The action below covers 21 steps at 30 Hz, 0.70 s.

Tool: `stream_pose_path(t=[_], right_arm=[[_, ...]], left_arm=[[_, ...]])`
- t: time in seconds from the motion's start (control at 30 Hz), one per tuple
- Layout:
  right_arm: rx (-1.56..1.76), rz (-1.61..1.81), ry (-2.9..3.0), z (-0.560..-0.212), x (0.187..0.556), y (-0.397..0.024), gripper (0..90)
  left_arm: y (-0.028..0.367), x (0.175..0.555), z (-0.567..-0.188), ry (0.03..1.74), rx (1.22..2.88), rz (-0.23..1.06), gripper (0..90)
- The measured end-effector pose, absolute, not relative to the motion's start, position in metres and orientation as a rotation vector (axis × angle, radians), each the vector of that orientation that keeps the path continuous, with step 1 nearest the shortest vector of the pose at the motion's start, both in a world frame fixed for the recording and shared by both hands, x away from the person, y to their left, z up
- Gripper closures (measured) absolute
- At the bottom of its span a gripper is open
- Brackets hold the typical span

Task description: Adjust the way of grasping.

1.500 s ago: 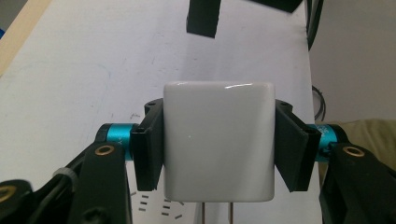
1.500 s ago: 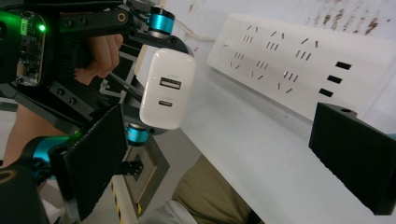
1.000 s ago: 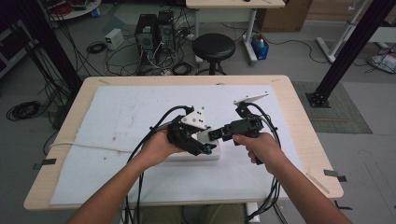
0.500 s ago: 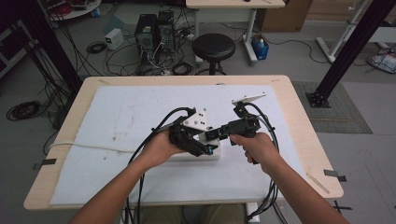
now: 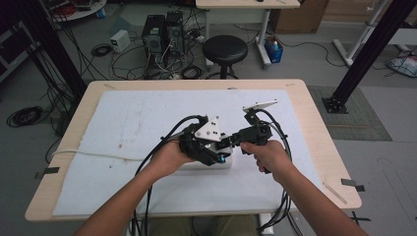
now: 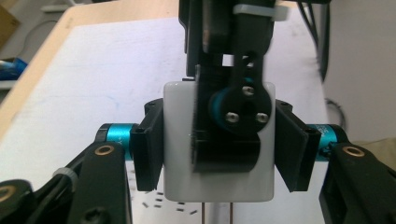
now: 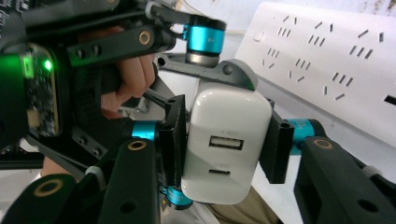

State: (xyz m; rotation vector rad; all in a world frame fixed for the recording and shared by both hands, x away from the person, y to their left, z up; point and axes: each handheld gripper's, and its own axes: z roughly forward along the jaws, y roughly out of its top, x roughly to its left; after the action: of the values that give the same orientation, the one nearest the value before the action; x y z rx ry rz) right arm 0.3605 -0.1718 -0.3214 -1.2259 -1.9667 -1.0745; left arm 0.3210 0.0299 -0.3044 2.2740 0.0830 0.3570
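A: Where's everything on the white-matted wooden table [image 5: 314, 123]?

B: A long white plastic power strip [image 7: 327, 60] lies just behind both tools. The white rounded-square USB charger block [image 7: 226, 144] is held above it.

A: Who has it?

B: Both. The left gripper [image 6: 219, 154] clamps its sides; the right gripper [image 7: 224, 149] is clamped across it too, port face toward its camera. Prongs aren't clearly visible.
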Motion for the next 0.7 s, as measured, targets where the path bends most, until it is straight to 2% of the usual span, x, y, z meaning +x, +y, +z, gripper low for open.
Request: stream_pose_path(t=[0.13,0.17,0.2,0.23,0.3,0.37,0.7], right_arm=[[-1.236,-1.106,-1.945,-0.325,0.362,-0.173,61.9],[-1.229,-1.114,-1.972,-0.325,0.361,-0.173,62.0],[-1.250,-1.097,-2.022,-0.325,0.360,-0.173,62.1],[-1.254,-1.101,-2.061,-0.326,0.360,-0.174,62.1],[-1.255,-1.124,-2.081,-0.329,0.360,-0.179,62.1],[-1.265,-1.143,-2.144,-0.329,0.359,-0.186,62.1],[-1.239,-1.015,-2.613,-0.320,0.357,-0.215,62.0]], left_arm=[[0.027,0.317,-0.305,0.077,2.288,0.424,41.7],[0.027,0.318,-0.305,0.102,2.276,0.421,38.9],[0.027,0.319,-0.303,0.132,2.286,0.417,29.2],[0.029,0.320,-0.303,0.143,2.287,0.409,24.7],[0.033,0.321,-0.304,0.161,2.308,0.399,24.3],[0.039,0.324,-0.304,0.199,2.320,0.377,19.6],[0.091,0.345,-0.306,0.408,2.482,0.246,19.4]])
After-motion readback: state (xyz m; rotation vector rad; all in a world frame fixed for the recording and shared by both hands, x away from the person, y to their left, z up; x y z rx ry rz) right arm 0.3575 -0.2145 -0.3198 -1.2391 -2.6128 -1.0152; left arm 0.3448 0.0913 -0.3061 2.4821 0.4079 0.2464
